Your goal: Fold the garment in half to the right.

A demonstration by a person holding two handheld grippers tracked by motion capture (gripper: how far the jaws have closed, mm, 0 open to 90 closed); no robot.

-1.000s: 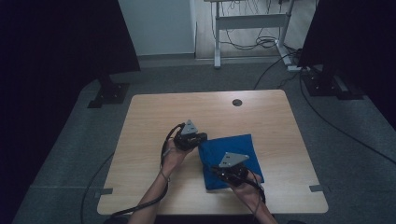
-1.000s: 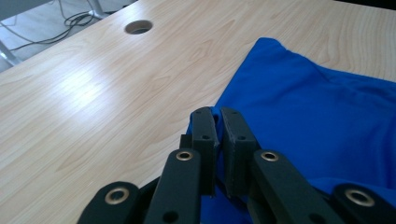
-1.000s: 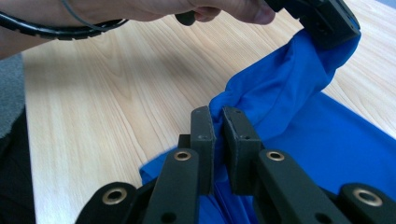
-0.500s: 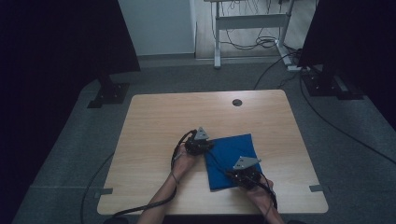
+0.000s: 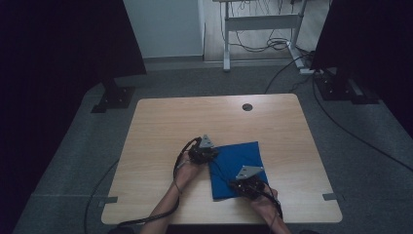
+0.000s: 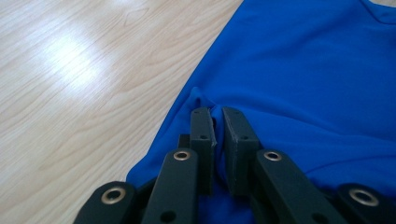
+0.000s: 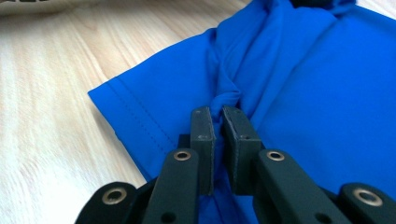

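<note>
A folded blue cloth (image 5: 238, 168) lies on the near right part of the wooden table (image 5: 165, 126). My left gripper (image 5: 208, 157) sits at the cloth's left edge, shut on a pinch of the blue cloth (image 6: 299, 79), with fabric bunched between its pads. My right gripper (image 5: 237, 185) rests at the cloth's near edge, shut on a twisted ridge of the blue cloth (image 7: 299, 93). That ridge runs away from its jaws toward the far side. A stitched hem (image 7: 140, 116) shows at the cloth's corner. Both hands come in from the table's near edge.
A round cable hole (image 5: 247, 107) sits near the table's far edge. Black stands (image 5: 114, 95) and cables rest on the grey floor around the table. A desk frame (image 5: 258, 24) stands beyond. Bare wood (image 6: 84, 70) lies left of the cloth.
Both grippers have sunk toward the table with the cloth held, and the cloth now lies flatter. The right hand has shifted to the right and nearer the table's front edge.
</note>
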